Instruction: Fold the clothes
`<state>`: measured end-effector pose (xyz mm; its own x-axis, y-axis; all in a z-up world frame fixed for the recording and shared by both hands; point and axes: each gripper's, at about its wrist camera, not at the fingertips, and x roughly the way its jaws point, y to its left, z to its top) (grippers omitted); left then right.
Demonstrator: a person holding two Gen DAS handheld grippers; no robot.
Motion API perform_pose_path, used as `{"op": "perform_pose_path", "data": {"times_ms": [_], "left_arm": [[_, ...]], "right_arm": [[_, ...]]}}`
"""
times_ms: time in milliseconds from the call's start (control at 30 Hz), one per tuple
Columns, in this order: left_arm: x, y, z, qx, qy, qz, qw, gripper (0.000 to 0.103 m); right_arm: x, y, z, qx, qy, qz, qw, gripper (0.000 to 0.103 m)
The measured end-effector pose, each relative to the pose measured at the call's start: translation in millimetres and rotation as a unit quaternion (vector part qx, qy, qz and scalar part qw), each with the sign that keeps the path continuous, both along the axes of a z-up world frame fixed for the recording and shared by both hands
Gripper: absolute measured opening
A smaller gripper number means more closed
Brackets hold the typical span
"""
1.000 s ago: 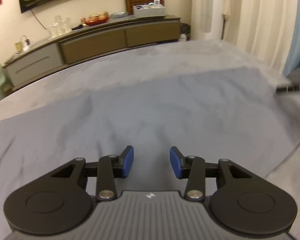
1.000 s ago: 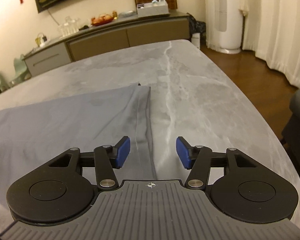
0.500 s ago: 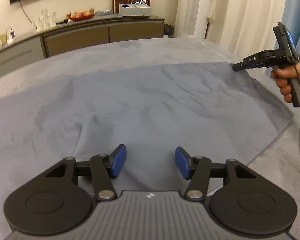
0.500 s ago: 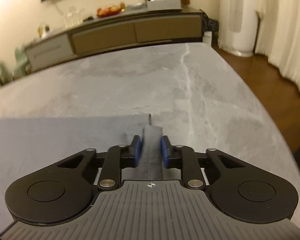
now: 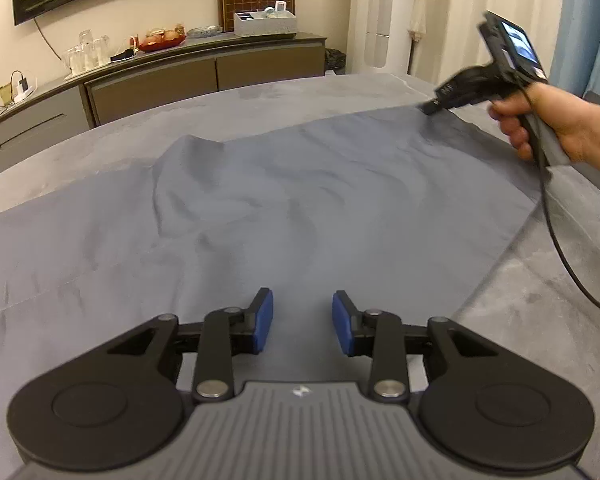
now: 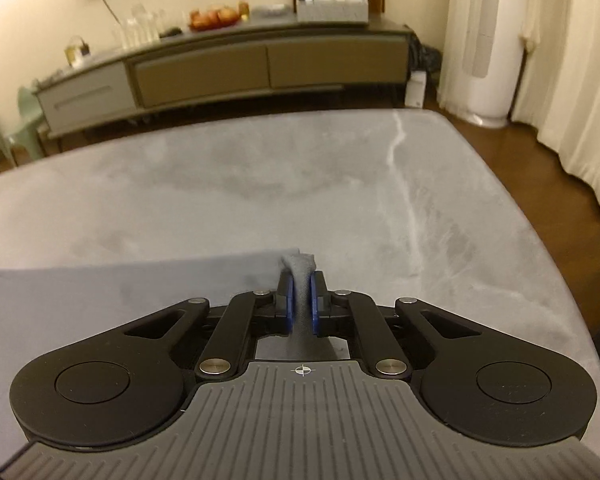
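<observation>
The grey garment [image 5: 300, 208] lies spread over most of the marble tabletop [image 6: 340, 184], rumpled in the middle with a raised hump towards the far edge, and its corner near the far right edge is pinched in the right gripper [image 6: 300, 304], whose blue pads are clamped tight on a bunched tuft of cloth. Those jaws have just been closing, with the fabric between them. The left gripper [image 5: 302, 328] hangs over the near part of the garment with its jaws part-way apart and nothing between the pads; they have just been narrowing too, yet they hold no cloth. That is where I'd worry: if the right hand [image 5: 556, 128] carries its corner across while the other side is free, the whole piece may drag over the smooth tabletop instead of folding, and the creases in the middle would get folded in. The right grip looks thin as well, only a small tuft, so a quick pull might slip it out. The dangling cable [image 5: 560, 240] could also catch the right hem.
</observation>
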<state>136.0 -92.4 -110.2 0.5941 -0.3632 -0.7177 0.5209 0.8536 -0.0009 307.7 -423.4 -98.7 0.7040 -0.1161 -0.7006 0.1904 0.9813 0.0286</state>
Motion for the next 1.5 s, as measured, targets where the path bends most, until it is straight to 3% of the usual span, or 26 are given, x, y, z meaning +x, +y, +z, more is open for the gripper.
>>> {"op": "perform_pose_path", "data": {"times_ms": [100, 133, 200, 233, 267, 300, 367, 467, 567, 667, 800, 867, 933, 1000, 1100, 1233, 1300, 1333, 1367, 1433, 1467, 1500], "left_arm": [[-0.9, -2.3, 0.2, -0.002, 0.005, 0.001, 1.0000, 0.037], [-0.7, -0.4, 1.2, -0.006, 0.007, 0.014, 0.9999, 0.036], [-3.9, 9.5, 10.3, -0.033, -0.006, 0.034, 0.9989, 0.035], [-7.6, 14.5, 15.4, -0.042, -0.023, 0.040, 0.9981, 0.036], [-7.8, 18.1, 16.4, -0.029, -0.033, 0.049, 0.9978, 0.038], [-7.9, 21.8, 17.2, -0.015, -0.043, 0.058, 0.9973, 0.038], [4.9, 37.9, 8.5, -0.004, -0.021, 0.098, 0.9949, 0.037], [20.2, 59.0, -1.0, -0.030, 0.018, 0.127, 0.9913, 0.041], [26.7, 53.5, 6.5, -0.028, 0.046, 0.137, 0.9890, 0.039], [28.1, 37.2, 25.7, -0.068, 0.054, 0.137, 0.9867, 0.039], [37.5, -24.1, 59.3, -0.098, 0.049, 0.087, 0.9901, 0.044], [46.6, -72.6, 72.6, -0.094, 0.049, 0.042, 0.9935, 0.059], [57.8, -119.7, 83.8, -0.090, 0.050, 0.009, 0.9946, 0.061], [75.8, -163.9, 89.2, -0.096, 0.065, -0.013, 0.9932, 0.066], [96.0, -217.3, 82.0, -0.097, 0.107, -0.041, 0.9886, 0.069], [110.1, -265.7, 60.1, -0.040, 0.109, -0.066, 0.9910, 0.070], [110.0, -276.1, 51.7, 0.000, 0.092, -0.069, 0.9934, 0.066], [108.7, -279.9, 47.6, 0.022, 0.080, -0.068, 0.9942, 0.044], [108.9, -272.8, 47.7, 0.014, 0.086, -0.070, 0.9937, 0.013], [104.5, -248.7, 53.9, -0.021, 0.089, -0.062, 0.9938, 0.010], [104.0, -226.2, 60.0, -0.051, 0.089, -0.052, 0.9933, 0.010], [103.8, -203.4, 66.1, -0.082, 0.090, -0.041, 0.9918, 0.010]], "right_arm": [[4.4, 10.2, 0.3, -0.030, 0.004, -0.006, 1.000, 0.008], [3.9, 15.8, -0.2, -0.050, 0.007, -0.007, 0.999, 0.013], [-5.5, 23.3, 4.3, -0.090, 0.007, -0.010, 0.996, 0.031], [-13.9, 22.4, 10.7, -0.095, -0.004, -0.019, 0.995, 0.046], [-27.9, 17.2, 20.2, -0.077, -0.027, -0.035, 0.996, 0.060], [-46.5, 11.1, 28.5, -0.045, -0.052, -0.050, 0.996, 0.065], [-84.0, -4.7, 34.0, 0.023, -0.078, -0.071, 0.994, 0.077], [-117.7, -19.3, 22.6, 0.052, -0.032, -0.065, 0.996, 0.078], [-154.8, -18.3, 13.4, 0.065, -0.027, -0.062, 0.996, 0.083], [-170.8, -5.9, 1.9, 0.059, -0.016, -0.048, 0.997, 0.081], [-177.7, 22.4, -9.0, -0.003, -0.012, -0.012, 1.000, 0.060], [-180.4, 27.2, -8.0, 0.004, -0.018, 0.001, 1.000, 0.025], [-180.6, 38.1, -6.6, -0.022, -0.022, 0.018, 0.999, 0.021], [-184.8, 60.0, -8.6, -0.098, -0.033, 0.040, 0.994, 0.019], [-196.2, 89.3, -5.9, -0.206, -0.056, 0.068, 0.975, 0.017], [-210.8, 116.9, -2.4, -0.300, -0.078, 0.108, 0.945, 0.017], [-215.0, 123.8, -2.4, -0.317, -0.083, 0.124, 0.937, 0.017], [-217.4, 126.5, -2.0, -0.322, -0.086, 0.131, 0.934, 0.017], [-220.0, 128.2, -1.2, -0.320, -0.088, 0.139, 0.933, 0.017], [-229.9, 130.5, 3.4, -0.302, -0.098, 0.164, 0.934, 0.021], [-237.2, 129.8, 11.6, -0.270, -0.105, 0.185, 0.939, 0.035], [-244.5, 127.6, 21.9, -0.227, -0.111, 0.206, 0.945, 0.042]]}}
